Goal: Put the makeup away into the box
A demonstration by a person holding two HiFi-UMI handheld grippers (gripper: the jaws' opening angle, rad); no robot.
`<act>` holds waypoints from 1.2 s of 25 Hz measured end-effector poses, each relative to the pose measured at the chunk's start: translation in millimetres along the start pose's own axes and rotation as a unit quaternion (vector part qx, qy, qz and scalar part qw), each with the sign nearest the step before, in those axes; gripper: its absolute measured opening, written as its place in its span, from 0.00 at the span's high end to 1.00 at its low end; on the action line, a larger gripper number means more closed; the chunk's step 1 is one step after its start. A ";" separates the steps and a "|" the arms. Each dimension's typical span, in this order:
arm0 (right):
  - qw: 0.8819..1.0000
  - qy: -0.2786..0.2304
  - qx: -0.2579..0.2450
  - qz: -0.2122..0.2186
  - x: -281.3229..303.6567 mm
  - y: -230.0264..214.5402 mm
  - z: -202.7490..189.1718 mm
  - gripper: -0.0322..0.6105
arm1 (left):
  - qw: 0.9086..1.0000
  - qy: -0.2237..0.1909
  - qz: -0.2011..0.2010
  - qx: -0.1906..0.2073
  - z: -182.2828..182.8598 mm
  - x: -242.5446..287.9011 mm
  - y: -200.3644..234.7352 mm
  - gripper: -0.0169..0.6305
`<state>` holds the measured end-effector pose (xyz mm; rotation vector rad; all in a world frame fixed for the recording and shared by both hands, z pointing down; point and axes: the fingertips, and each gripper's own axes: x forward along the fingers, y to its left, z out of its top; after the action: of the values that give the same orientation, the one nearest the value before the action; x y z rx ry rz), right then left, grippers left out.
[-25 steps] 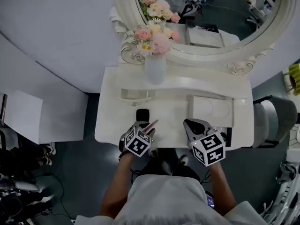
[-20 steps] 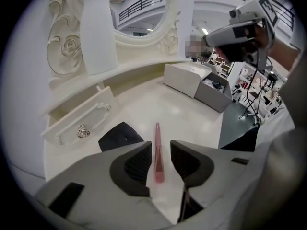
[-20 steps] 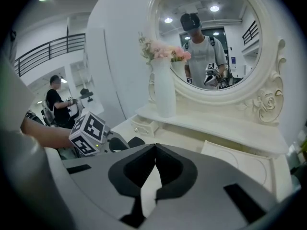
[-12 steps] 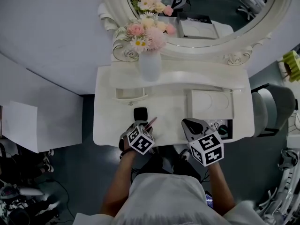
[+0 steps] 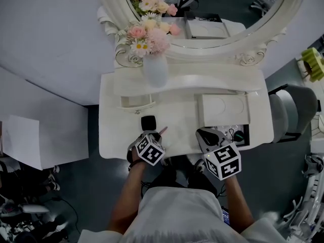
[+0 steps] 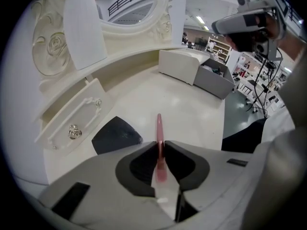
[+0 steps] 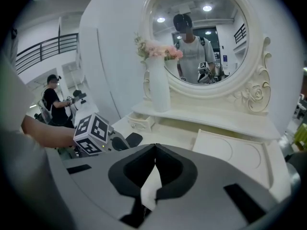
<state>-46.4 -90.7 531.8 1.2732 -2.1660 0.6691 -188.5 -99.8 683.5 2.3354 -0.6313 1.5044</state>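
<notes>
A slim pink makeup stick (image 6: 159, 128) lies on the white dressing table (image 5: 111, 140), pointing away from me. My left gripper (image 6: 160, 143) sits over it. Its jaws have just been closing and the pads now press on the stick's near end. In the head view the stick (image 5: 162, 131) pokes out beyond the left gripper (image 5: 157, 135). A black compact (image 5: 148, 122) lies just beyond it. The white box (image 5: 238, 134) stands open at the table's right, its lid (image 5: 223, 109) folded back. My right gripper (image 5: 203, 134) hovers left of the box, shut and holding nothing (image 7: 154, 148).
A white vase of pink flowers (image 5: 154, 69) stands on the raised back shelf, under the round mirror (image 5: 202, 9). A small drawer (image 5: 136, 102) hangs out below the shelf at the left. A grey chair (image 5: 293, 116) stands off the table's right end.
The left gripper has sunk a little onto the pink stick and its jaws have narrowed around it. The right gripper has barely moved. The head camera has tilted, shifting the table in the frame.
</notes>
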 end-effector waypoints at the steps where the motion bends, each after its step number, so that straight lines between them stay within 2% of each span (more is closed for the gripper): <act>1: 1.000 -0.001 0.001 -0.001 -1.4 -0.3 -0.7 0.95 | 1.000 0.001 0.001 0.002 -0.1 -0.1 -0.4 0.88; 9: 1.000 -0.015 0.007 -0.012 -17.5 -11.2 -0.5 0.95 | 1.000 -0.017 0.008 -0.007 12.4 -12.6 -4.7 0.88; 16: 0.999 -0.032 0.011 -0.024 -43.7 -28.9 0.4 0.95 | 0.998 -0.064 0.022 -0.003 56.0 -42.1 -12.0 0.88; 23: 0.998 -0.044 0.018 -0.036 -75.1 -56.5 -8.6 0.95 | 0.993 -0.110 0.016 0.027 118.0 -62.2 -47.3 0.88; 30: 0.997 -0.041 0.034 -0.052 -109.0 -97.1 -35.1 0.95 | 0.987 -0.132 -0.017 0.090 183.9 -51.6 -111.7 0.88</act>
<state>91.7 -41.8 499.4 1.4628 -2.1410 0.6637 -6.1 -78.7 559.9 2.6967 -0.5325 1.2958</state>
